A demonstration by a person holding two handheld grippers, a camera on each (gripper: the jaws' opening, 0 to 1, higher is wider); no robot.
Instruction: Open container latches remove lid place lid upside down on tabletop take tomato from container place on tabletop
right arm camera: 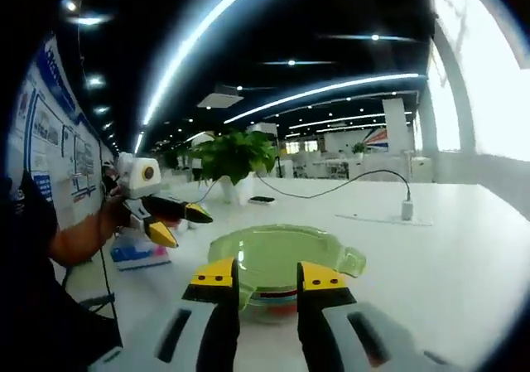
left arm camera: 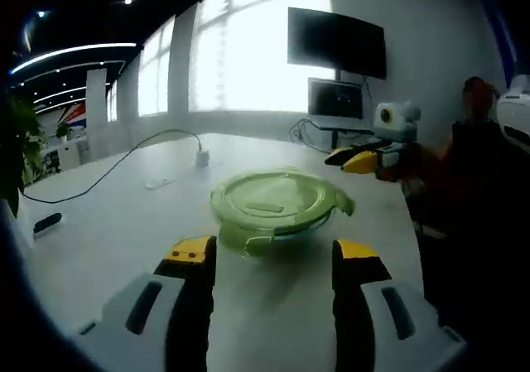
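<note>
we see one green-lidded container (left arm camera: 276, 204) on the white bench (left arm camera: 124, 214), lid on. our left hand-held gripper (left arm camera: 276, 260) has its jaws apart, short of the container. our right hand-held gripper (right arm camera: 257, 279) has its jaws apart at the container's rim. the right gripper view adds one potted plant (right arm camera: 233, 161); the left gripper view adds two dark screens (left arm camera: 336, 42) and one cable (left arm camera: 116, 163).

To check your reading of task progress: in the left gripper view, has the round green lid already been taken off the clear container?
No, the round green lid sits on top of the clear container on the white table.
</note>
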